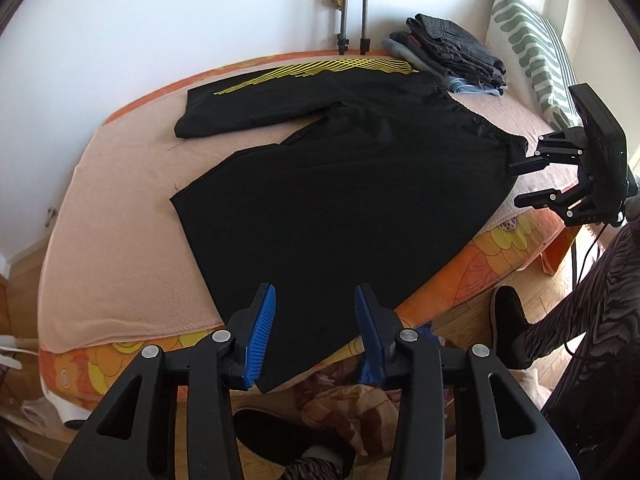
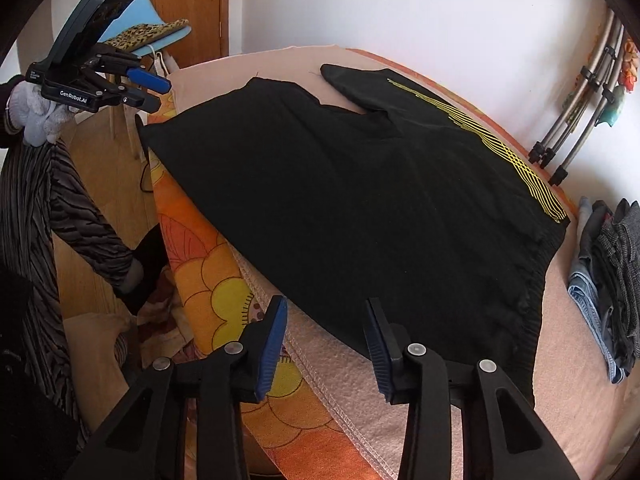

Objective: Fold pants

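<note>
Black pants with a yellow line pattern along one leg lie spread flat on a pink blanket on a bed, legs apart, the near leg's cuff hanging over the bed's front edge. My left gripper is open, its blue pads on either side of that cuff area, just above it. My right gripper is open at the waistband corner of the pants. The right gripper also shows in the left wrist view, and the left gripper in the right wrist view, open.
A stack of folded jeans and dark clothes sits at the bed's far corner beside a green-striped pillow. Metal tripod legs lean against the white wall. The orange flowered bedspread hangs over the edge. My legs and slippers stand on the wood floor.
</note>
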A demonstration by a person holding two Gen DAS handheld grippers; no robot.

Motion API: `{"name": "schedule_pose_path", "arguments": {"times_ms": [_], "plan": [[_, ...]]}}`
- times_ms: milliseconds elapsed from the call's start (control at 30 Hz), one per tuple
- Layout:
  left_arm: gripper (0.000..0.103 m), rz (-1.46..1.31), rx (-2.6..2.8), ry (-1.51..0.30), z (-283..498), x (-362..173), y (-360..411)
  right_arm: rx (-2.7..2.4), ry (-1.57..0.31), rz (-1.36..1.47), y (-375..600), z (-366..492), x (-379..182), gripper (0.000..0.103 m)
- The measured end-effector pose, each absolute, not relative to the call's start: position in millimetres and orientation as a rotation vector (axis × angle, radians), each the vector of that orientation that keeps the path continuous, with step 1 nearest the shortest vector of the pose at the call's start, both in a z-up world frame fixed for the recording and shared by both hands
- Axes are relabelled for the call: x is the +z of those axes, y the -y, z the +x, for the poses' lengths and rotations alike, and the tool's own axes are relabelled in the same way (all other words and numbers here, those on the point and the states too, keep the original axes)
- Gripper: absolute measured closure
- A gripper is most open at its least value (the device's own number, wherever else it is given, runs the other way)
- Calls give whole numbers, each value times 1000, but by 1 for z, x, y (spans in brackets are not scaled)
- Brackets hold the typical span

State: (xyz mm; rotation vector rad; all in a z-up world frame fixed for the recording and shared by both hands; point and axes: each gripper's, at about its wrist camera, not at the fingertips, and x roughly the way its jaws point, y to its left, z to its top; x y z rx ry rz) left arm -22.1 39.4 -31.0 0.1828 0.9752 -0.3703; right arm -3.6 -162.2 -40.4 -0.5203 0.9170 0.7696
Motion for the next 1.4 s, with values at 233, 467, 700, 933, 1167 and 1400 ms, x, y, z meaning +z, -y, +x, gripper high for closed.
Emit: {"name": "schedule_pose_path", "arguments": {"times_ms": [233, 467, 700, 933, 1167, 1400], "plan": [[64, 302, -476, -1049, -30, -47, -18, 805, -957, -573, 148, 2, -58, 66], [64, 422, -473, -1072, -33, -64, -13, 821, -963, -573, 139, 6, -60, 71], [82, 465, -499, -1081, -32, -73, -10, 838, -975, -554, 137, 8, -60, 93], [102, 478, -489, -1021, -32, -68, -9, 817, -954, -510, 139, 13, -51, 98], [102, 421, -431, -948, -11, -52, -18, 798, -954, -529, 139, 13, -54, 83], [102, 406, -433, -970, -1, -59, -20, 788, -939, -596, 137, 7, -59, 69]]}}
